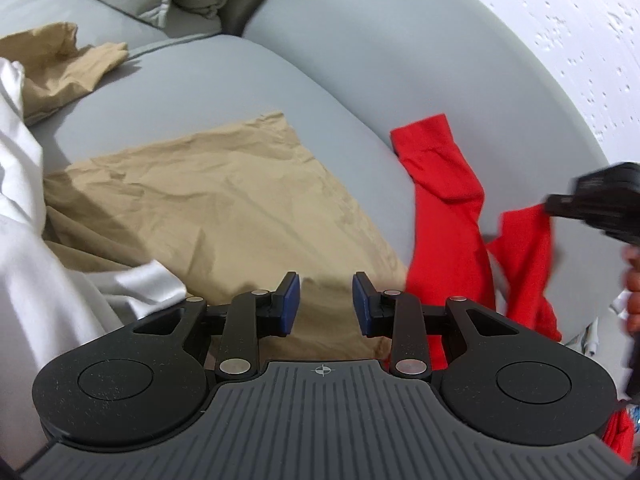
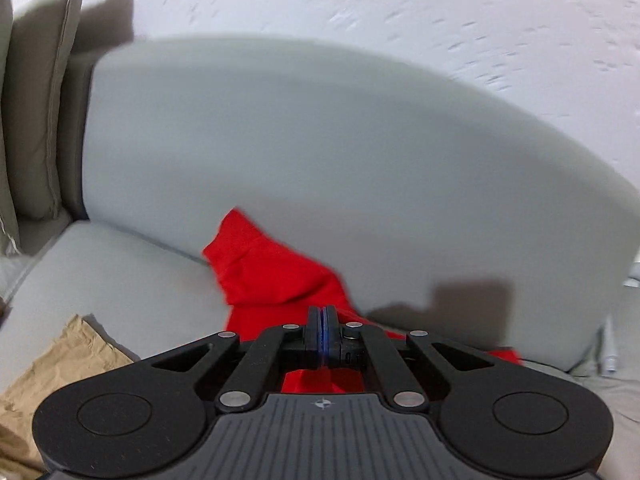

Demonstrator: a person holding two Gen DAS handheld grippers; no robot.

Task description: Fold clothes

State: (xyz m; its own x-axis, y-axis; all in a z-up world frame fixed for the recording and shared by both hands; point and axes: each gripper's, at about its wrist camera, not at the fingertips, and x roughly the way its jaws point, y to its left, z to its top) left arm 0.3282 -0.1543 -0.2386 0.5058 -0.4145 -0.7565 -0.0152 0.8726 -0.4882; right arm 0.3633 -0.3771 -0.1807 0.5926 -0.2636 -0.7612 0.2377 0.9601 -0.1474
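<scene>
A red garment (image 1: 448,216) hung along the inner side of the grey sofa (image 1: 224,80) armrest, its long axis running from the raised sleeve end down toward the seat edge, pinched in the clenched right gripper (image 2: 322,326), which was nearer to it. The left gripper (image 1: 325,300) hovered with jaws parted and empty over a tan garment (image 1: 208,208), the red cloth lying just off to its right, beside white fabric (image 1: 24,240)

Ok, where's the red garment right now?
The red garment lies at the right of the left wrist view, draped against the grey sofa armrest, just right of the tan cloth. The right gripper pinches one edge with its jaws shut.
</scene>
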